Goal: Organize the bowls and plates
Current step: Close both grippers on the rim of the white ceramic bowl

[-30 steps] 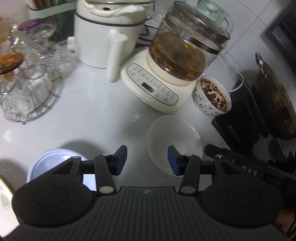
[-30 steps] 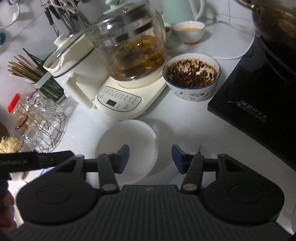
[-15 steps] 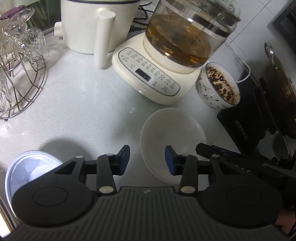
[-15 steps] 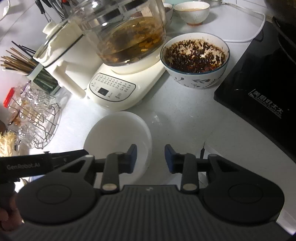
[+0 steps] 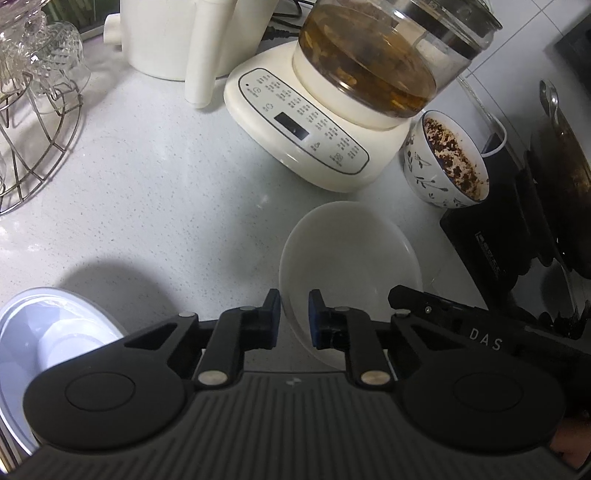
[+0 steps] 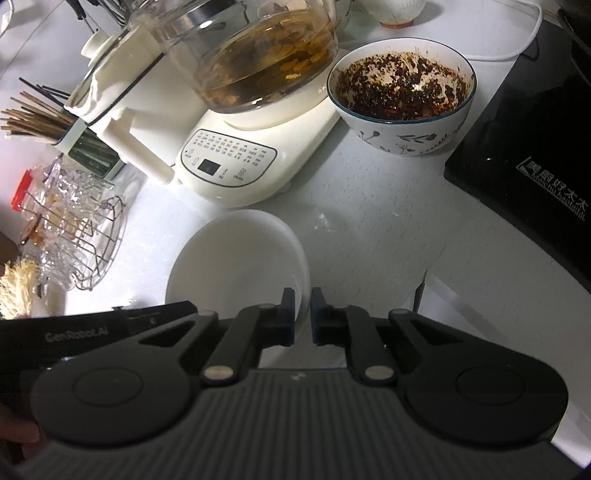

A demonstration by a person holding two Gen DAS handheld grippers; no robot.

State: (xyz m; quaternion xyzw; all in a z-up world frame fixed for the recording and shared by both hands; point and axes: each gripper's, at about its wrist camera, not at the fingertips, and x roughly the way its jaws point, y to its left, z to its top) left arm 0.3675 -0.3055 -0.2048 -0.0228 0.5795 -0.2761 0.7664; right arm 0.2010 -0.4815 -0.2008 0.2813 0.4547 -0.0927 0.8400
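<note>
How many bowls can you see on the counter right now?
3, maybe more hidden. The white bowl sits between both hand-held grippers; the patterned bowl holding dark residue stands beside the kettle base; a small bowl is cut off at the back edge.

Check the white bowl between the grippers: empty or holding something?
Empty. The white bowl sits upright on the counter, its bare white inside showing in both wrist views.

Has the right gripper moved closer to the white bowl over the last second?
Yes. The right gripper has come forward and down toward the kettle base, its jaws narrowed astride the white bowl rim.
</note>
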